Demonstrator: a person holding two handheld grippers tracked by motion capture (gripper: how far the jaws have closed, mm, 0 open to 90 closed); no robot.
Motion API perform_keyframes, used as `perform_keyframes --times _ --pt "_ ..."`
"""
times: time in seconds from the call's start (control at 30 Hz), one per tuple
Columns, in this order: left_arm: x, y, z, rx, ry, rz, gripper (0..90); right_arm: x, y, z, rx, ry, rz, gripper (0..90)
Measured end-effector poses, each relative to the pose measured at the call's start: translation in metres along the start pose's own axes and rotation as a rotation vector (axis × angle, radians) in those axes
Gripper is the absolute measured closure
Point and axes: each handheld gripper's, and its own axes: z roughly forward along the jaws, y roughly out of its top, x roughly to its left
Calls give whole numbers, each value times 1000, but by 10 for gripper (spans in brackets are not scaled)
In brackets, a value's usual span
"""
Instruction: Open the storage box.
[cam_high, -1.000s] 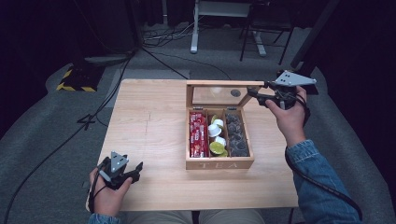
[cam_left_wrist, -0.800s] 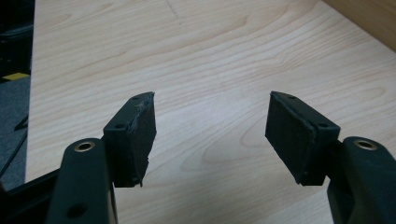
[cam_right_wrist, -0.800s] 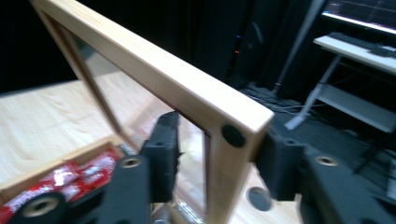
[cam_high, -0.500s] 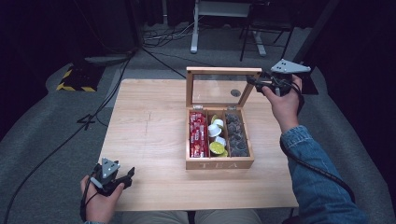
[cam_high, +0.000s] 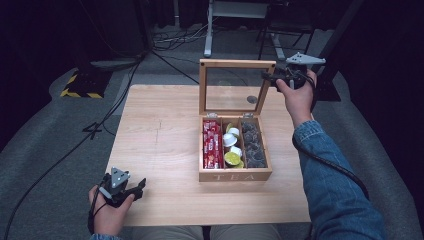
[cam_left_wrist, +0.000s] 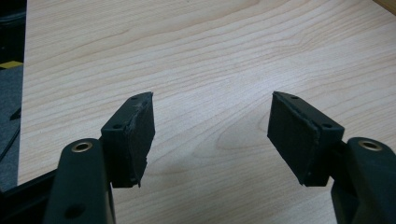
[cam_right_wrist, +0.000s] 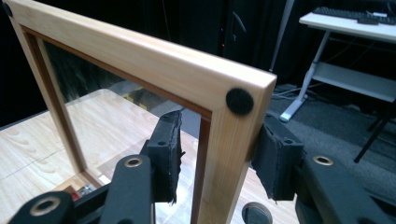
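**Desk:** Item one, the tea box?

**Operator:** One wooden tea box (cam_high: 235, 175), toward the right of the table (cam_high: 160, 130), "TEA" on its front wall. Three compartments as I saw them from above: red packets (cam_high: 212, 145) in the left one, white cups (cam_high: 231, 140) and one lime-topped cup (cam_high: 231, 158) in the middle, dark sachets (cam_high: 252, 145) in the right.

**Desk:** The lid?

**Operator:** One glazed lid (cam_high: 237, 64), wooden frame, hinged at the box's far wall. It stood about upright. In the right gripper view I noted a round black bumper (cam_right_wrist: 239, 101) on its top corner.

**Desk:** Right gripper?

**Operator:** The right gripper (cam_high: 267, 77) was at the lid's upper right corner, and the side rail of the frame stood between its jaws (cam_right_wrist: 215, 140). Those jaws had just been closing. I saw one pad against the rail's outer edge and the other a little apart from the inner edge, so I logged it as spread around the frame, not pinching it.

**Desk:** Left gripper?

**Operator:** The left gripper (cam_high: 139, 187) was at the table's near left corner, well apart from the box. Its jaws were spread (cam_left_wrist: 210, 135), with nothing between them and bare wood below.
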Motion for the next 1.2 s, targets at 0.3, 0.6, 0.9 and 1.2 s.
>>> perform_keyframes --times 0.3,0.6,0.9,1.2 --pt "1 1 7 12 -11 4 319 -11 2 19 34 -17 21 540" --pt "1 2 11 22 -18 17 317 -17 -10 38 78 -47 22 475" --pt "2 1 13 23 -21 11 317 -21 -23 48 106 -44 53 460" --pt "3 1 16 32 -23 16 315 -20 -23 51 140 -35 61 387"
